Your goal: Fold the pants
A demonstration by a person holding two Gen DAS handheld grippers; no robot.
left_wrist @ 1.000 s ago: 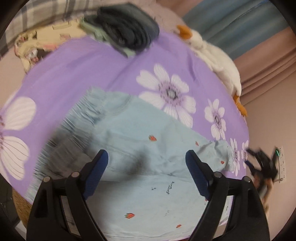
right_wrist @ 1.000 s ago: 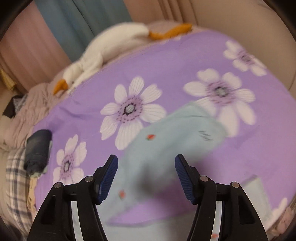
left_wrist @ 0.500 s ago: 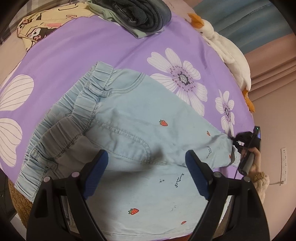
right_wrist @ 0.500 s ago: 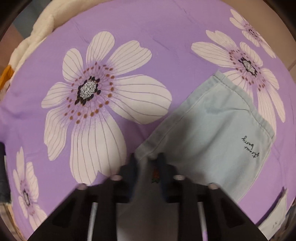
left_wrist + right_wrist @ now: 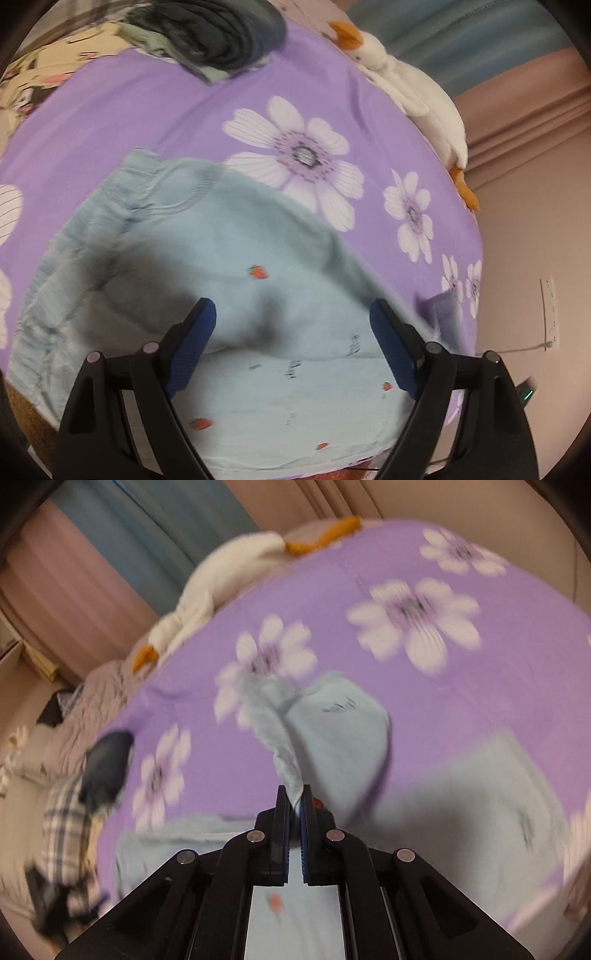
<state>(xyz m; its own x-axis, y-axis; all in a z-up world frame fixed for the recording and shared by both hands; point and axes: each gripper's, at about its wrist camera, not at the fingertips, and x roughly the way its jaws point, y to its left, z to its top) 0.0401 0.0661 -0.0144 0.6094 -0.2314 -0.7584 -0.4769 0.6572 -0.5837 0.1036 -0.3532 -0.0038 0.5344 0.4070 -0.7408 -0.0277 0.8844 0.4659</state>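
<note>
Light blue pants with small strawberry prints lie on a purple flowered bedspread, waistband at the left. My left gripper is open and empty, hovering over the middle of the pants. My right gripper is shut on the edge of a pant leg and holds it lifted off the bed, the cloth hanging away from the jaws. The other leg lies flat at the right of the right wrist view.
A pile of dark folded clothes sits at the far side of the bed. A white plush goose lies along the far right edge. It also shows in the right wrist view. Curtains and a wall stand behind.
My right gripper, shut on the pant leg edge, has lifted it up and back over the pants. The left gripper stayed open over the pants.
</note>
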